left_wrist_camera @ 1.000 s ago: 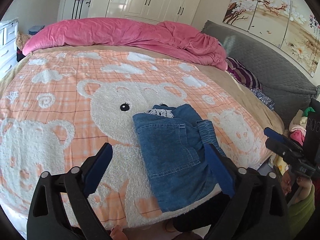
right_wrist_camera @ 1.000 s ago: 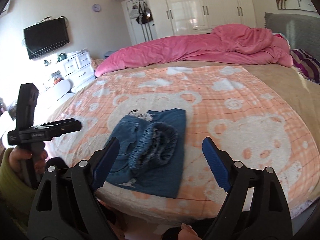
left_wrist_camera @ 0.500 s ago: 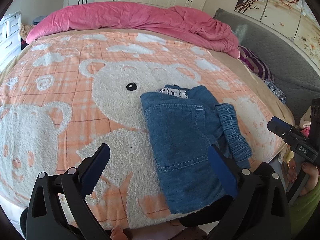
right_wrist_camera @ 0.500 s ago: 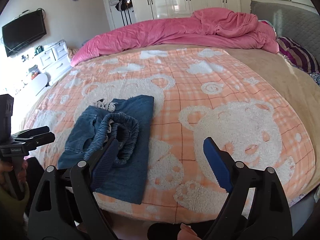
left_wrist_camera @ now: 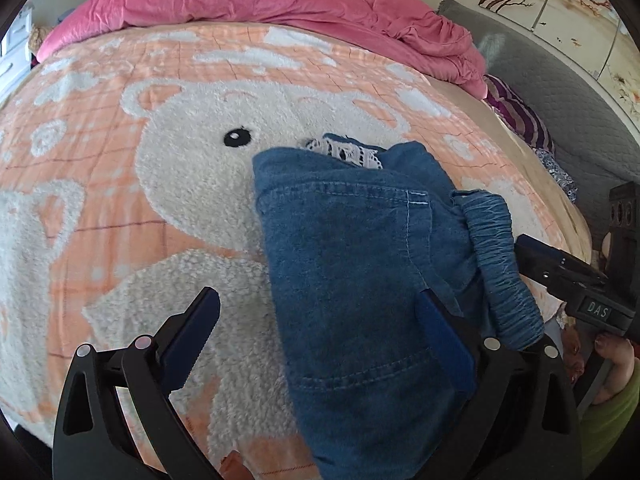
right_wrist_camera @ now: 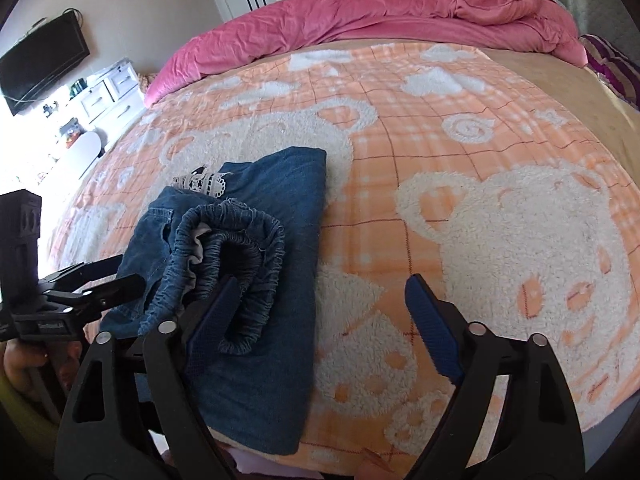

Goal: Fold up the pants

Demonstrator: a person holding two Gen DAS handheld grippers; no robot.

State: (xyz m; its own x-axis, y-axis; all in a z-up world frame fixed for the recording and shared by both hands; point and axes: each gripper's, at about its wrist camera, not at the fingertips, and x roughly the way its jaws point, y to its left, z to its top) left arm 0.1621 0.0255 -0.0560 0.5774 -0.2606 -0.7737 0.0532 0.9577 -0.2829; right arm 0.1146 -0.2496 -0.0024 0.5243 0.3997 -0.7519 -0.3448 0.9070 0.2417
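Blue denim pants (left_wrist_camera: 360,264) lie folded into a small bundle near the bed's front edge, with the elastic waistband (left_wrist_camera: 500,264) bunched along their right side and white lace at the far end. In the right wrist view the pants (right_wrist_camera: 256,248) lie left of centre, the waistband (right_wrist_camera: 236,256) looped on top. My left gripper (left_wrist_camera: 320,332) is open and empty, its right finger over the denim. My right gripper (right_wrist_camera: 320,312) is open and empty, its left finger beside the waistband. The right gripper also shows in the left wrist view (left_wrist_camera: 568,280), close to the waistband.
An orange and white bear blanket (left_wrist_camera: 160,184) covers the bed. A pink duvet (left_wrist_camera: 248,0) is heaped at the far end. A grey headboard (left_wrist_camera: 568,100) and striped pillow (left_wrist_camera: 520,120) are at right. Drawers and a TV (right_wrist_camera: 40,60) stand at left.
Both grippers have moved forward and down toward the pants, which now fill more of each view. The pants have not moved. Both stay open.
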